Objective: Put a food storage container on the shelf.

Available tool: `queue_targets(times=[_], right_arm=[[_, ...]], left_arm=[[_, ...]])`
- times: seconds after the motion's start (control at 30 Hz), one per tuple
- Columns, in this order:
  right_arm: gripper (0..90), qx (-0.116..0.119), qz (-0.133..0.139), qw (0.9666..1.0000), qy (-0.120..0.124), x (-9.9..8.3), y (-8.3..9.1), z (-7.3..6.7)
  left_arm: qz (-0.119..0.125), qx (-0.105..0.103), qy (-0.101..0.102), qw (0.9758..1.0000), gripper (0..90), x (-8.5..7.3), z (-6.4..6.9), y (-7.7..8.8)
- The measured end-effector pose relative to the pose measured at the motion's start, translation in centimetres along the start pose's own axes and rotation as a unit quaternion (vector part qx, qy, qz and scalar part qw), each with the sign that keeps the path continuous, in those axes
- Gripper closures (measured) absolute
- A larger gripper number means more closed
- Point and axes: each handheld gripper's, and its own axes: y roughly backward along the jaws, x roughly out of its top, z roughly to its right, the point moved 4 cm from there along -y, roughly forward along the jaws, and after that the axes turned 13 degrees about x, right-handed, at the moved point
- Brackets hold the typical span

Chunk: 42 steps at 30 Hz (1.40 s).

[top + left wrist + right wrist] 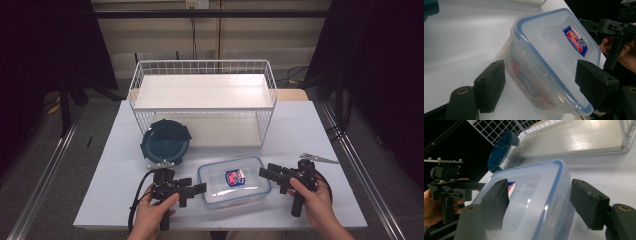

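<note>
A clear rectangular food box [234, 181] with a blue-rimmed lid and a red and blue label lies on the white table [120, 170] near its front edge. My left gripper [194, 185] is at the box's left end, held in a hand. In the left gripper view its jaws [541, 75] straddle the box [549, 50], open, with a gap at the left pad [490, 85]. My right gripper [267, 171] is at the box's right end. Its jaws [539, 192] stand open around the lid's corner [536, 185], and the right pad [587, 202] is off the box.
A round dark teal lidded container [165, 142] stands just behind the box to the left. A white wire rack [202, 100] with two shelves fills the back of the table. A small metal clip [317, 158] lies at the right.
</note>
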Motion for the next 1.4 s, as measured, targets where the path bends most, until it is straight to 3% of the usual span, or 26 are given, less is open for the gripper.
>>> queue_targets(times=[0.1, 0.2, 0.37, 0.5, 0.7, 0.83, 0.93, 1.0, 1.07, 1.2, 1.3, 1.4], right_arm=[[31.1, -0.008, -0.001, 0.9999, -0.012, -0.2, 0.1, 0.3], [31.1, -0.014, 0.000, 0.9996, -0.023, -0.4, 0.1, 0.6], [31.1, -0.022, -0.022, 0.9994, -0.017, -1.1, -0.1, 0.7], [30.8, -0.020, -0.023, 0.9993, -0.023, -1.4, -0.1, 0.7], [30.1, -0.016, -0.022, 0.9995, -0.013, -1.7, -0.3, 0.5], [30.2, -0.012, -0.022, 0.9997, -0.005, -1.7, -0.5, 0.4], [30.2, 0.001, -0.019, 0.9997, -0.017, -2.0, -0.7, 0.5], [30.2, 0.004, -0.019, 0.9996, -0.021, -2.1, -0.7, 0.4], [30.0, 0.005, -0.020, 0.9994, -0.028, -2.2, -0.7, 0.4], [31.5, 0.002, -0.013, 0.9991, -0.039, -2.2, -0.7, 0.4], [36.8, -0.005, 0.000, 0.9981, -0.061, -2.2, -0.5, 0.4], [38.0, -0.013, 0.009, 0.9974, -0.071, -2.3, -0.4, 0.3]], left_arm=[[-0.011, -0.010, 0.008, 0.9999, 24.5, -0.2, -0.2, -0.4], [-0.017, -0.013, 0.000, 0.9998, 26.0, -0.3, -0.2, -0.5], [-0.011, -0.011, 0.002, 0.9999, 27.0, -0.3, -0.2, -0.5], [-0.009, -0.012, 0.014, 0.9998, 28.3, -0.4, -0.1, -0.6], [-0.006, -0.015, 0.010, 0.9998, 27.8, -0.7, 0.3, -0.8], [-0.007, -0.030, 0.022, 0.9993, 28.3, -1.0, 0.5, -1.1], [-0.008, -0.048, 0.037, 0.9981, 31.2, -1.1, 0.6, -1.2], [-0.005, -0.049, 0.040, 0.9980, 33.4, -1.2, 0.5, -1.2], [0.006, -0.051, 0.057, 0.9970, 34.3, -1.4, 0.3, -1.3], [0.010, -0.051, 0.071, 0.9961, 35.9, -1.6, 0.3, -1.2], [0.022, -0.047, 0.102, 0.9934, 37.5, -1.8, 0.5, -1.2], [0.026, -0.044, 0.107, 0.9929, 37.4, -1.9, 0.5, -1.2]])
